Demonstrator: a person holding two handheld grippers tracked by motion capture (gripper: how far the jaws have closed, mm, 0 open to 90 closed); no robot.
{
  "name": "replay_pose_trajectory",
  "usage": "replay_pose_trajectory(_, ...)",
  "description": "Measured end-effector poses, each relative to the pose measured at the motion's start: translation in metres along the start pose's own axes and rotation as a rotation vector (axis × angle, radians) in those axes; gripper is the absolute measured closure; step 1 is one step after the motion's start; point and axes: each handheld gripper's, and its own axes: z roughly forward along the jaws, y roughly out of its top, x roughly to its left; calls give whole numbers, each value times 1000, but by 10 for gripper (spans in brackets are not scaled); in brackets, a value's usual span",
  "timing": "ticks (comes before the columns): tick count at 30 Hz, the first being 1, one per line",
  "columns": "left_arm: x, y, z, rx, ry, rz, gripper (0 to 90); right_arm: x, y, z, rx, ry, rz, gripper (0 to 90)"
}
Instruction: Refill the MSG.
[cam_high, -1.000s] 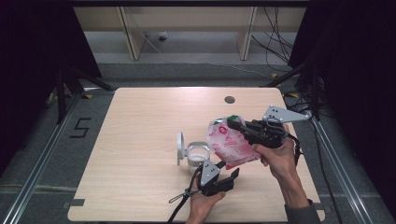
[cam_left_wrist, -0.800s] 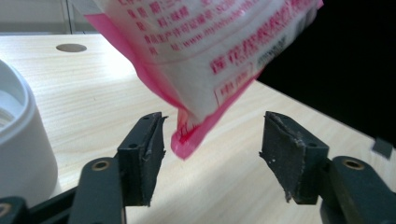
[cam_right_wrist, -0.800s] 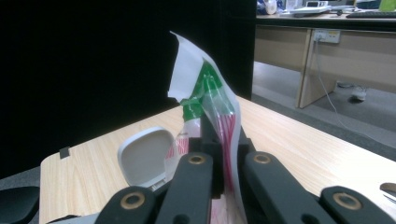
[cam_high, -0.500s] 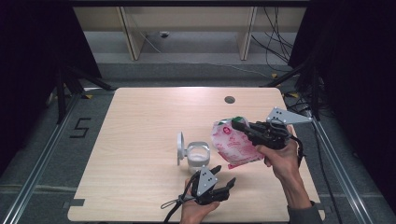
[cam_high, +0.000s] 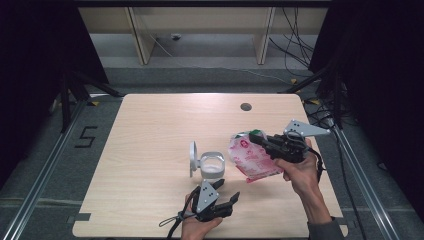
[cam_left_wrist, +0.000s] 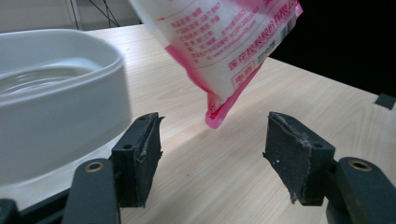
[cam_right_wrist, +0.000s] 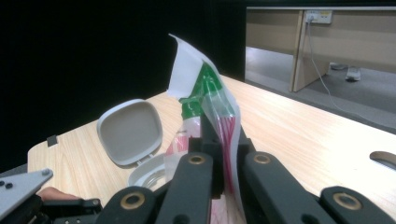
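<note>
A: High view: where is the pink-and-white printed plastic pouch (cam_high: 252, 159)?

B: Clamped at its green-marked top edge by the right gripper (cam_high: 257, 137), jaws pressed together on it, tilted above the light wooden table (cam_high: 150, 135), just right of the white open-lidded plastic container (cam_high: 210, 165).

A: The left gripper (cam_high: 226, 198)?

B: Near the table's front edge; its jaws have just been opening, stand apart, nothing between them.
</note>
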Motion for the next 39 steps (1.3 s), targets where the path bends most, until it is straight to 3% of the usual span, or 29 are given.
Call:
replay_pose_trajectory(7, 5, -3, -14, -9, 36, -46, 352, -4, -6, 1, -1, -7, 6, 900)
replay_pose_trajectory(15, 15, -7, -23, -9, 64, -63, 352, -11, -19, 2, 22, -9, 32, 900)
replay_pose_trajectory(17, 18, -8, -23, -24, 65, -71, 352, -11, -19, -1, 24, -14, 56, 900)
replay_pose_trajectory(18, 19, -7, -25, -10, 73, -68, 352, -13, -20, -2, 17, -21, 33, 900)
replay_pose_trajectory(20, 21, -8, -26, -24, 75, -73, 351, -13, -22, -5, 16, -19, 58, 900)
replay_pose_trajectory(21, 22, -7, -28, -15, 83, -69, 351, -16, -22, -6, 11, -26, 37, 900)
replay_pose_trajectory(22, 23, -8, -28, -14, 87, -70, 351, -14, -23, -8, 20, -30, 66, 900)
replay_pose_trajectory(24, 25, -8, -29, -13, 95, -75, 350, -19, -24, -12, 20, -37, 41, 900)
replay_pose_trajectory(25, 25, -8, -30, -14, 97, -77, 350, -18, -25, -13, 21, -37, 64, 900)
replay_pose_trajectory(27, 27, -10, -30, -31, 91, -82, 349, -21, -26, -16, 1, -34, 49, 900)
replay_pose_trajectory(34, 33, -12, -35, -19, 112, -93, 348, -30, -33, -28, -7, -58, 100, 900)
replay_pose_trajectory(35, 33, -12, -35, -33, 109, -96, 348, -33, -34, -29, -6, -66, 76, 900)
replay_pose_trajectory(39, 35, -12, -37, -38, 117, -99, 347, -38, -39, -35, -16, -70, 116, 900)
